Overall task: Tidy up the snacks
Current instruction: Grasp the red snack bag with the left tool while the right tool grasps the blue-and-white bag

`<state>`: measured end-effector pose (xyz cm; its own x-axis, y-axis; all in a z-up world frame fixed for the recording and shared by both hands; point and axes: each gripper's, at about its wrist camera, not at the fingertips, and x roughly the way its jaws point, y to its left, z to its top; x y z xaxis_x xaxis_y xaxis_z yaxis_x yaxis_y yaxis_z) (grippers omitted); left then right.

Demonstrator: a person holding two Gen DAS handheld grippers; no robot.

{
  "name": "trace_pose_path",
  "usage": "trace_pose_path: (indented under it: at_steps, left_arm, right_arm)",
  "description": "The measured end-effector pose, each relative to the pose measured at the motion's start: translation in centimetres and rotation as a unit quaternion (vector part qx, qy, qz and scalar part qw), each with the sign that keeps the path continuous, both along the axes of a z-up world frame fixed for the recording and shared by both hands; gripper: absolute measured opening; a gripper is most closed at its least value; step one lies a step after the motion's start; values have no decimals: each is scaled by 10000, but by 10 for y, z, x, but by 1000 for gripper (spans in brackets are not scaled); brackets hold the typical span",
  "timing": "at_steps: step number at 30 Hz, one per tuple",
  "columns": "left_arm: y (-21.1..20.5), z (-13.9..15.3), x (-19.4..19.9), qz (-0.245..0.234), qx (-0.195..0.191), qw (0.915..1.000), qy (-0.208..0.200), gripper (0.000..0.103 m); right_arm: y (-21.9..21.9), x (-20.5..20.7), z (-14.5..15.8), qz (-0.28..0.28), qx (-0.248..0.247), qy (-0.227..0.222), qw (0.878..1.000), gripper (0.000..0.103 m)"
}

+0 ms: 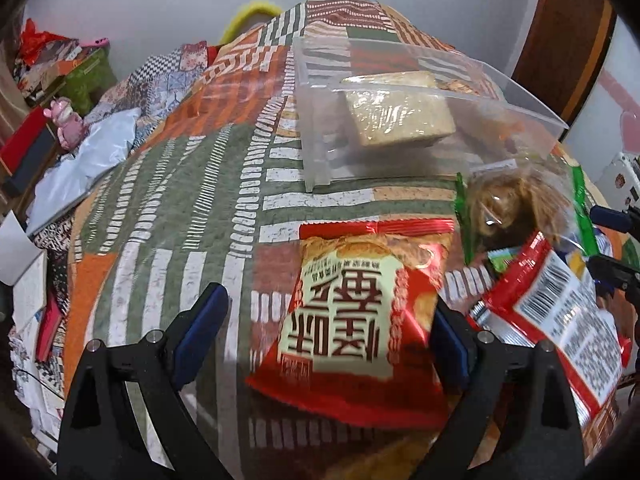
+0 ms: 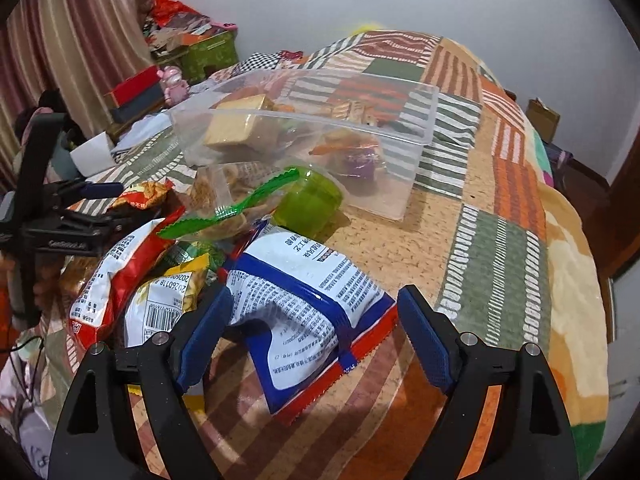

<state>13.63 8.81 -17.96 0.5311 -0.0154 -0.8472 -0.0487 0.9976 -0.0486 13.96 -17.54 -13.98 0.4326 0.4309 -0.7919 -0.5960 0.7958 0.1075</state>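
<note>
A: Though the clear bin (image 2: 400,128) on the far side of the bed already holds a tan block (image 1: 396,116) and some small wrapped pieces, how much is left?

B: Most of it, I judge. The left tool (image 1: 328,336) gapes around a red packet (image 1: 352,320); the right tool (image 2: 316,332) is spread wide around a blue-and-white packet (image 2: 312,300). The near pile lies outside the bin.

Glossy foil red snack bag (image 1: 360,316), clear smooth plastic bin (image 2: 404,196), matt, seemingly woven patchwork cloth (image 1: 180,184).
</note>
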Motion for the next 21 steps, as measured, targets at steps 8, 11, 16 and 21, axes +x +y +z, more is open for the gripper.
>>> trace_pose_path:
  at_steps: [8, 11, 16, 21]
  left_arm:
    - [0, -5, 3, -142, -245, 9996, -41, 64]
    - [-3, -4, 0, -166, -239, 9995, -86, 60]
    - [-6, -2, -7, -115, -145, 9997, -150, 58]
    - [-7, 7, -19, -104, -65, 9996, -244, 53]
  right_arm:
    - [14, 17, -12, 41, 32, 245, 9997, 90]
    - [15, 17, -13, 15, 25, 241, 9997, 89]
    - [10, 7, -11, -77, 50, 124, 9999, 81]
    - [-1, 1, -9, -307, 99, 74, 9995, 75]
